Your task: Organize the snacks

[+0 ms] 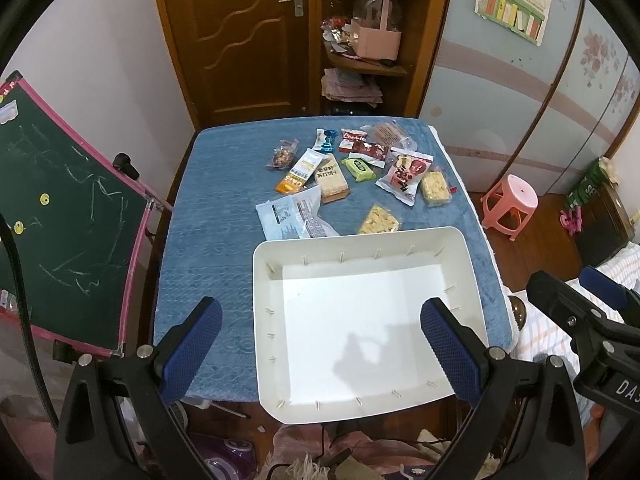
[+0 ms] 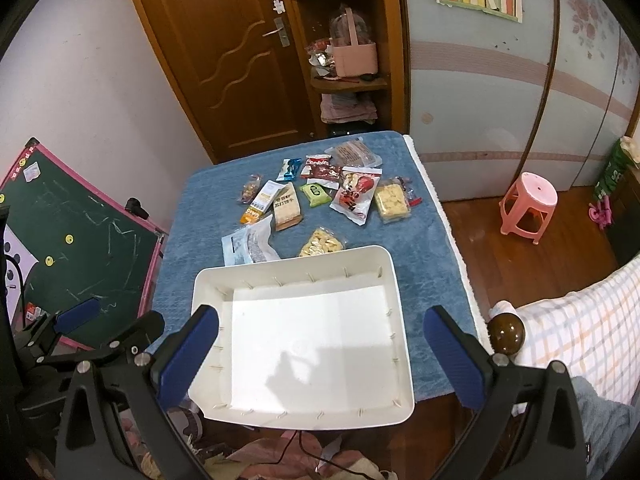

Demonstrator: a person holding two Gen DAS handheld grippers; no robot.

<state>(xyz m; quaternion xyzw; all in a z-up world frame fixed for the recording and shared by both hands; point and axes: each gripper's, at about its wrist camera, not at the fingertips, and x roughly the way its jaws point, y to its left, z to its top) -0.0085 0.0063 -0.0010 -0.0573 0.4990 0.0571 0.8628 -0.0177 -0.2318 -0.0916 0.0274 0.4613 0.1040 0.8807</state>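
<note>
A white plastic bin (image 1: 264,320) (image 2: 404,360) stands empty at the near edge of a table under a blue cloth (image 1: 208,208) (image 2: 200,208). Several snack packets lie beyond it: a red-and-white bag (image 1: 406,176) (image 2: 355,194), a green packet (image 1: 361,168) (image 2: 315,194), a cracker pack (image 1: 332,184) (image 2: 286,210), an orange oat bar (image 1: 298,172) (image 2: 260,202), yellow puff packs (image 1: 379,221) (image 2: 322,244) and a pale blue bag (image 1: 294,216) (image 2: 248,242). My left gripper (image 1: 322,328) and right gripper (image 2: 322,336) are open and empty, held above the bin's near side.
A green chalkboard (image 1: 64,220) (image 2: 80,224) leans left of the table. A pink stool (image 1: 510,204) (image 2: 528,206) stands on the floor to the right, next to a checked bed cover (image 2: 580,320). A wooden door and shelf stand behind.
</note>
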